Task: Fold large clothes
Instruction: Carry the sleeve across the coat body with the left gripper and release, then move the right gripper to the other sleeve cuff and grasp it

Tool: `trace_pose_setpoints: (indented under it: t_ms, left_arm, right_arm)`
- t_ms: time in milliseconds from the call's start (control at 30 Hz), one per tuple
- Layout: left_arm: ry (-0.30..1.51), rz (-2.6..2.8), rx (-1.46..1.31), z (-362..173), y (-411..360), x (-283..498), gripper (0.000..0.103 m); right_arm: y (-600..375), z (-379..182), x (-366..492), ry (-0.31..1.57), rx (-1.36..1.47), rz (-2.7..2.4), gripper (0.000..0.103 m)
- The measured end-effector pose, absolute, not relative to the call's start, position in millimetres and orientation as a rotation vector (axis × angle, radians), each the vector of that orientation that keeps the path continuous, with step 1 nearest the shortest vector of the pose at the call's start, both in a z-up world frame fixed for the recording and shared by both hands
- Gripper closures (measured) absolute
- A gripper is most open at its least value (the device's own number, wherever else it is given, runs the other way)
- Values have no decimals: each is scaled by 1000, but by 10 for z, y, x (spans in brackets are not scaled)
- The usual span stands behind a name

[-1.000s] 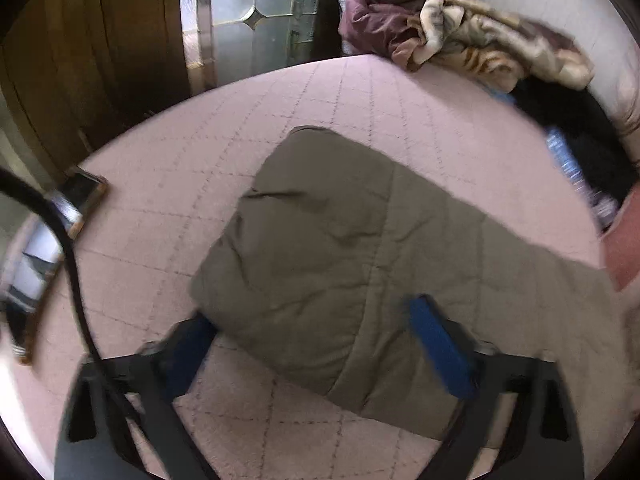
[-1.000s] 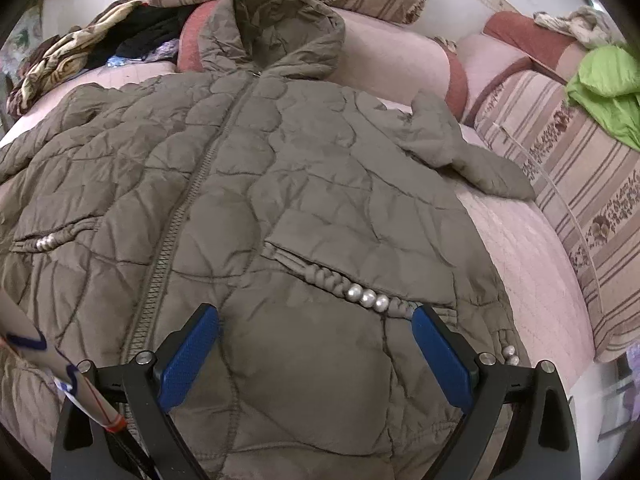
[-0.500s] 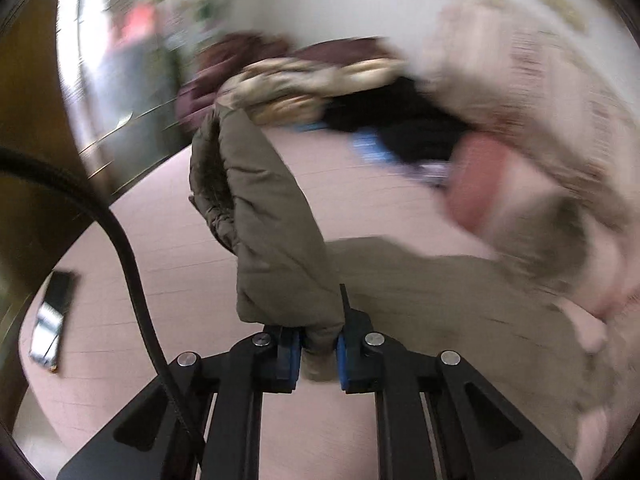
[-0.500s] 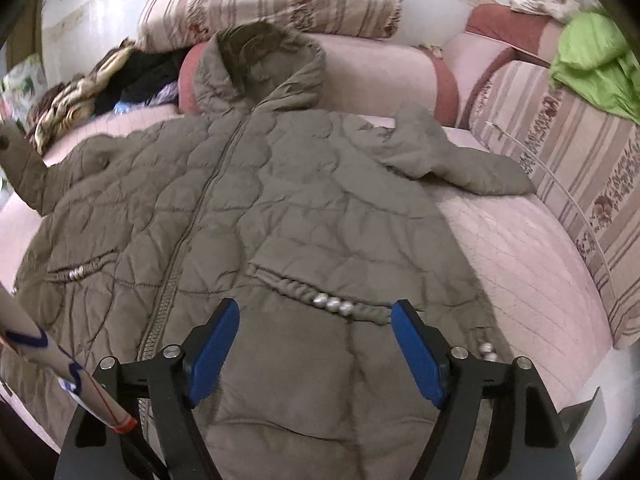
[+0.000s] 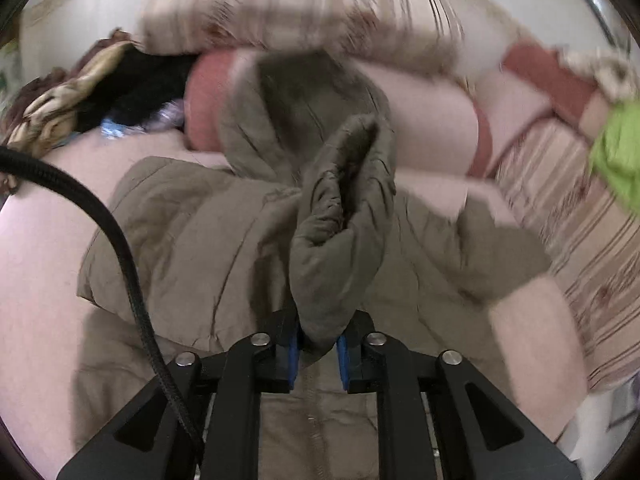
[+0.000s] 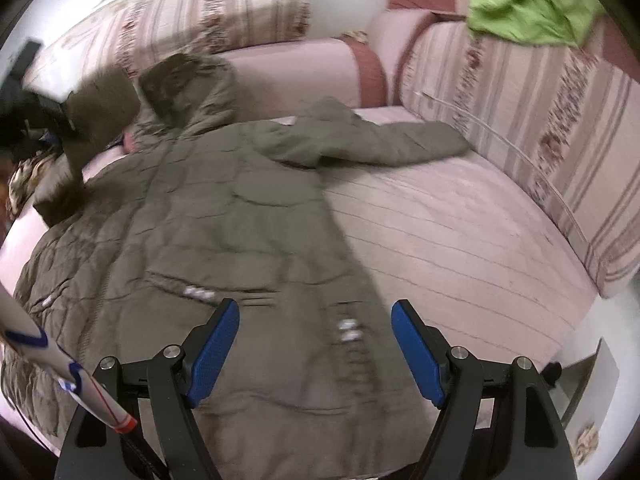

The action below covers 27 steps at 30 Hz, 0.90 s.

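Left gripper (image 5: 316, 354): black two-finger gripper with blue pads, jaws nearly together and clamped on the cuff end of the coat's sleeve.
Held sleeve (image 5: 340, 232): olive-brown quilted sleeve, standing up from the pads with its open cuff facing the left wrist camera, lifted above the coat's body.
Right gripper (image 6: 316, 346): black two-finger gripper with blue pads, jaws wide apart with nothing between them, hovering over the coat's lower hem area.
Coat (image 6: 224, 240): large olive-brown quilted hooded coat, lying front-up and spread flat on the pink bedspread, zip running down its middle, small pale beads near the pockets.
Far sleeve (image 6: 384, 144): stretched flat out to the right, toward the striped cushions.
Hood (image 6: 188, 80): lying against the pink bolster at the head of the bed.
Pink quilted bedspread (image 6: 460, 248): bare to the right of the coat.
Black cable (image 5: 120, 248): curves across the left of the left wrist view.
Striped floral cushions (image 6: 520, 120): along the back and right edges.
Green cloth (image 6: 528, 0): crumpled on top of the cushions, far right.
Clothes pile (image 5: 80, 96): dark and patterned, far left.
Writing: none readable; both views are motion-blurred.
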State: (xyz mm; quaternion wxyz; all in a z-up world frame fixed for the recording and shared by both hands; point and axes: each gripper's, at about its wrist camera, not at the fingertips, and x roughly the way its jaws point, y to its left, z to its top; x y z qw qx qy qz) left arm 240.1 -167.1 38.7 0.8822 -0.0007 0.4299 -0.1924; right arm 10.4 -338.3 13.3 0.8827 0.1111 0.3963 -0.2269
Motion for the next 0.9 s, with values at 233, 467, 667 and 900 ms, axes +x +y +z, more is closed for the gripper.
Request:
trace_pose_setpoints:
  t_ms: [233, 467, 667, 900]
  left_arm:
    - [1040, -489, 44, -175, -1897, 2216, 61]
    - [843, -463, 171, 157, -1330, 1426, 36]
    - [775, -161, 199, 83, -252, 1357, 34]
    - [856, 101, 79, -326, 779, 1599, 34]
  right_arm:
    - [-3761, 200, 348, 868, 289, -435, 20]
    - [-3721, 125, 1241, 922, 385, -211, 12]
    - [-3460, -317, 2161, 1002, 465, -114, 12]
    - [-3370, -430, 2830, 1093, 514, -102, 84]
